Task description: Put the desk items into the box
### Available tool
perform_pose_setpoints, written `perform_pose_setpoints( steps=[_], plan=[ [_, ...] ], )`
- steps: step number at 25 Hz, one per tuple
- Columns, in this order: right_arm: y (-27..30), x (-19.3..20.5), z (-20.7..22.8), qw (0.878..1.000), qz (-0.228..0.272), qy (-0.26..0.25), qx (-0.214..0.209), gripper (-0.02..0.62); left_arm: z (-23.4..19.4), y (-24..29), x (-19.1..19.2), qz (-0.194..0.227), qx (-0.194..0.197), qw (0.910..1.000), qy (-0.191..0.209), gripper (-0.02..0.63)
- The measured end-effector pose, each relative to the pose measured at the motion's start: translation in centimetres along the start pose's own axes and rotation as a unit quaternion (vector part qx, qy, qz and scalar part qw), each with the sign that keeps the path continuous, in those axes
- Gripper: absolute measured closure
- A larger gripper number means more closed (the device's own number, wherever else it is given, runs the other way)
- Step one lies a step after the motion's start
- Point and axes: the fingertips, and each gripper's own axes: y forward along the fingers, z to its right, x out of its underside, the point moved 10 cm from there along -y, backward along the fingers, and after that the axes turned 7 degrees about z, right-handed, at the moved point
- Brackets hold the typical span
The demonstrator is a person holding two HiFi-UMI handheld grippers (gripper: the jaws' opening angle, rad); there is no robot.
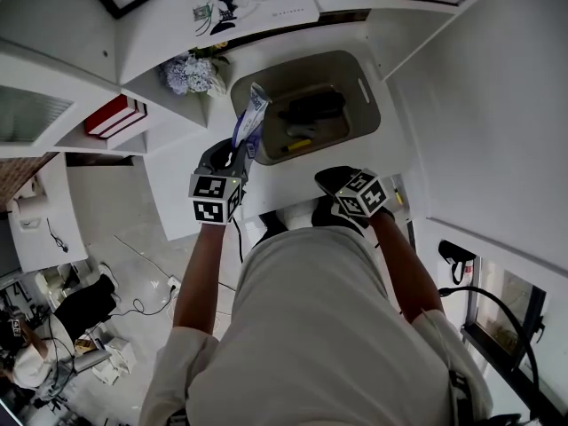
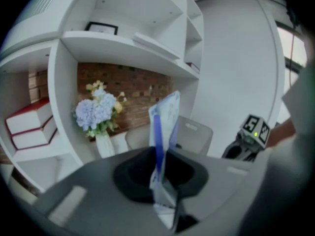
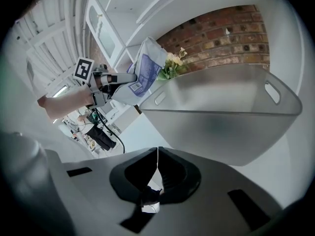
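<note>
Two grippers appear before a white shelving unit, as I read them from my remote station. My left gripper (image 2: 160,168) has its jaws closed to a narrow gap on a blue-and-white packet (image 2: 165,127). The packet's lower edge is pinched between the pads, and the rest of it rises upright beyond the fingertips. In the head view the packet stands across the left rim of the grey box (image 1: 368,105), which sits on the white desk surface, and the packet is not lying in it. A dark item (image 1: 311,105) and a yellow item (image 1: 297,145) already lie in the box. My right gripper (image 3: 157,156) has its jaws pressed fully together with nothing between them. It hangs at the box's near side, apart from the packet, with the box wall just ahead of its tips. Pale blue flowers (image 2: 98,112) and red books (image 2: 29,124) occupy the shelves left of the box.
</note>
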Motion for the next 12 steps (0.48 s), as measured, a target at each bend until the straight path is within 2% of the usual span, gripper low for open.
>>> perform_pose_setpoints(
  steps=[12],
  plan=[
    [-2.1,0.6,2.5,0.999,0.034,0.033,0.027,0.592,2.6,5.5,-3.5,-0.013,0.059,0.9955,0.073,0.568]
  ],
)
